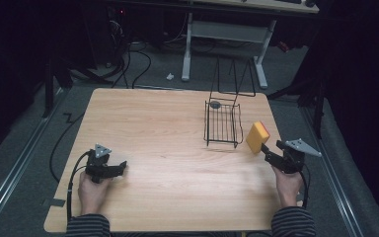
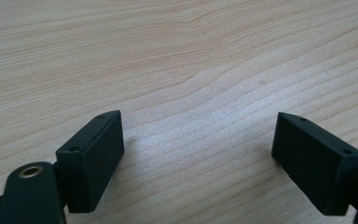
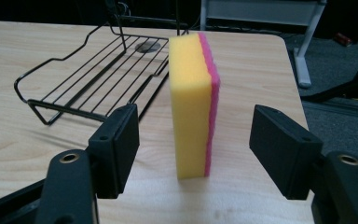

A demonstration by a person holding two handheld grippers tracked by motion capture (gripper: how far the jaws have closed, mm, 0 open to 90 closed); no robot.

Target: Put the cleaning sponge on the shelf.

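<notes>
A yellow sponge (image 1: 257,137) with a pink scouring face stands upright on its narrow edge near the table's right edge. In the right gripper view the sponge (image 3: 191,102) rises between the two black jaws, with a clear gap on each side. My right gripper (image 1: 268,151) (image 3: 196,114) is open, and its pads do not touch the sponge. Far across the table, near the front left, my left gripper (image 1: 122,166) rests low over the wood. Its jaws (image 2: 199,122) stand wide open with only bare tabletop between them.
A black wire rack (image 1: 223,123) (image 3: 88,79) sits just left of the sponge, with a small grey disc (image 1: 215,104) at its far end. The wooden table (image 1: 168,143) ends close to the right of the sponge. Desk legs and cables stand on the floor beyond.
</notes>
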